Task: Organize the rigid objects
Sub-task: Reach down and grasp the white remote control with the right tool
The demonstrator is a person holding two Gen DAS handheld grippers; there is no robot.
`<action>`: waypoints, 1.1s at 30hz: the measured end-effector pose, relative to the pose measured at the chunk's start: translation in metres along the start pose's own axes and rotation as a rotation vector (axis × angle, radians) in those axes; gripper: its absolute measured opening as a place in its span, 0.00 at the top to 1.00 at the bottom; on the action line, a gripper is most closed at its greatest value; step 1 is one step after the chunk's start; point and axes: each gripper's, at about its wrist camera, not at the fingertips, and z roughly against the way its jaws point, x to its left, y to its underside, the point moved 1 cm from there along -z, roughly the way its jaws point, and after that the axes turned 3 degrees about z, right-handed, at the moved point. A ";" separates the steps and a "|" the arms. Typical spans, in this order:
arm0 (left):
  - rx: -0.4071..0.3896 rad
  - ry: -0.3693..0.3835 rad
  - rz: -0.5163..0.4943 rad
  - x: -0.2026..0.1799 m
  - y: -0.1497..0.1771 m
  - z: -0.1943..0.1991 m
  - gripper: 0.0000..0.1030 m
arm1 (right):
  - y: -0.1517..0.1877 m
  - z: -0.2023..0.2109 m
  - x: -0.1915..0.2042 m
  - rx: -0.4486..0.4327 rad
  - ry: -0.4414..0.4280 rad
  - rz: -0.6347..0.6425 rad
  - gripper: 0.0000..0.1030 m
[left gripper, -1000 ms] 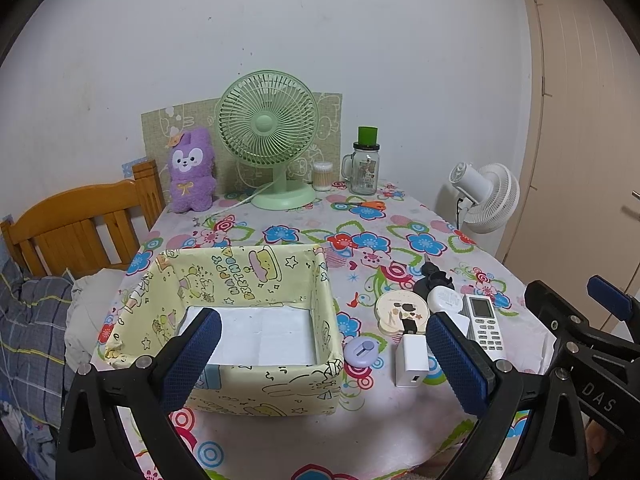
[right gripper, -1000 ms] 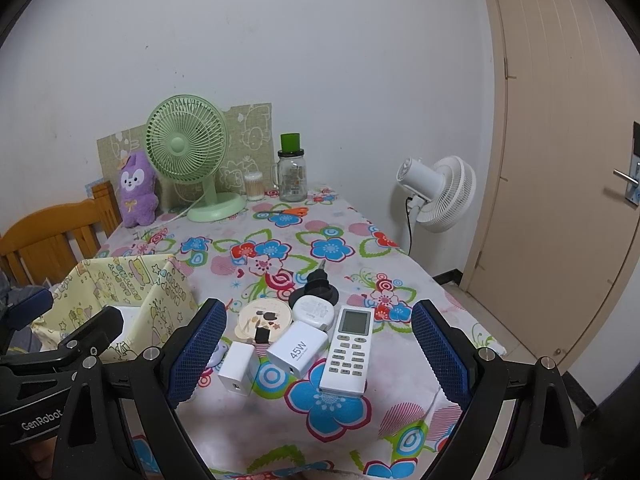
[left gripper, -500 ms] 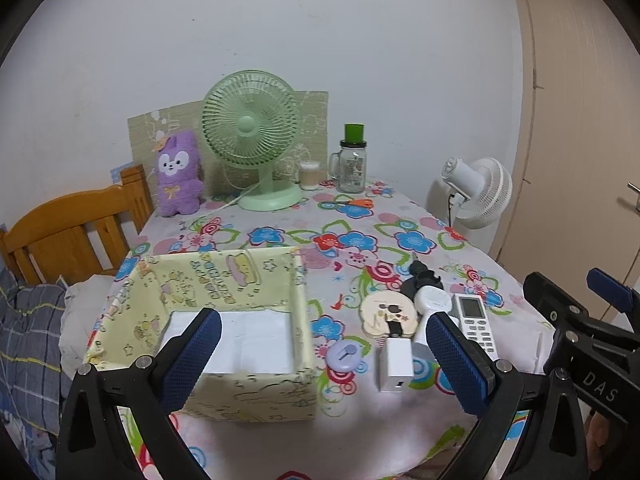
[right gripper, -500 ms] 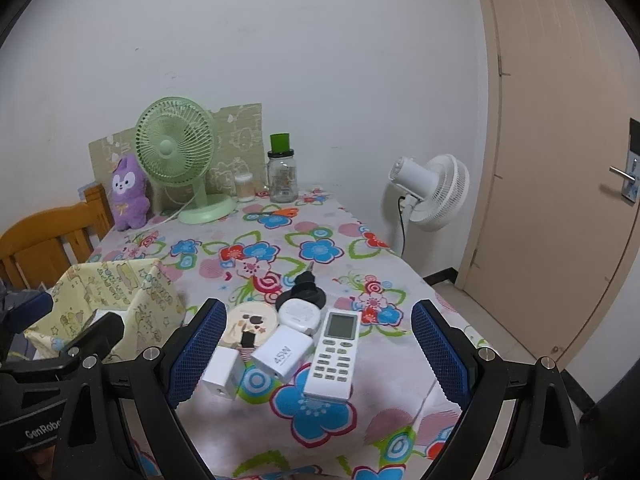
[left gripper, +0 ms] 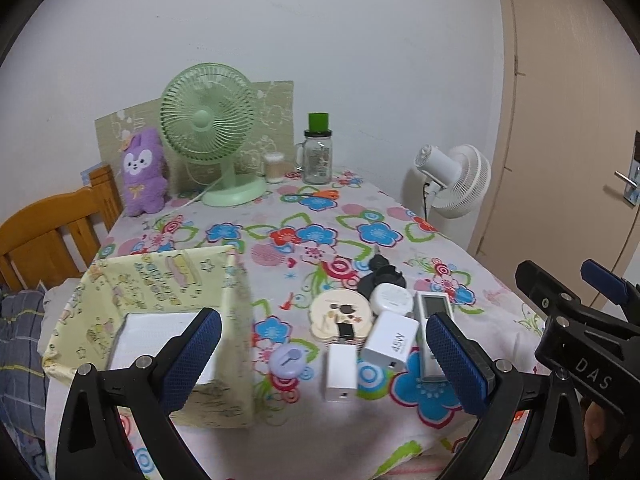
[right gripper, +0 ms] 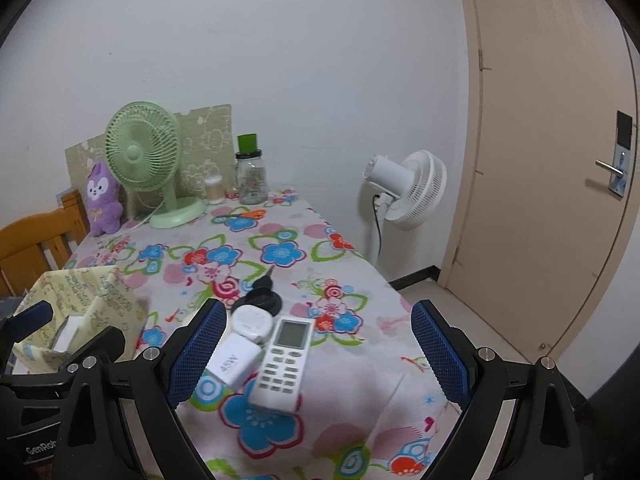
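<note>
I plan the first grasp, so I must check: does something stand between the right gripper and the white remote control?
Nothing visible does. The right gripper is open above the near table edge, and the remote control lies flat between its fingers' lines. The 45W charger touches the remote's left side, and the round white device lies just behind.

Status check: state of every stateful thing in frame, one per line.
left gripper: open, holding nothing
right gripper: open, holding nothing
fabric storage box: open-topped, one white item inside
remote control: lying flat, screen blank
45W charger: unplugged, lying on table
green desk fan: upright
glass jar: lidded, upright
door: shut
</note>
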 end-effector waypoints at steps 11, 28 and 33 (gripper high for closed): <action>0.061 0.026 -0.030 -0.030 0.011 -0.027 0.01 | 0.006 -0.023 -0.025 0.045 -0.005 -0.033 0.08; 0.174 0.019 -0.027 -0.034 0.034 -0.074 0.08 | 0.030 -0.074 -0.009 0.167 -0.046 -0.017 0.11; 0.200 0.005 -0.032 -0.032 0.037 -0.086 0.12 | 0.036 -0.087 -0.001 0.200 -0.057 -0.005 0.11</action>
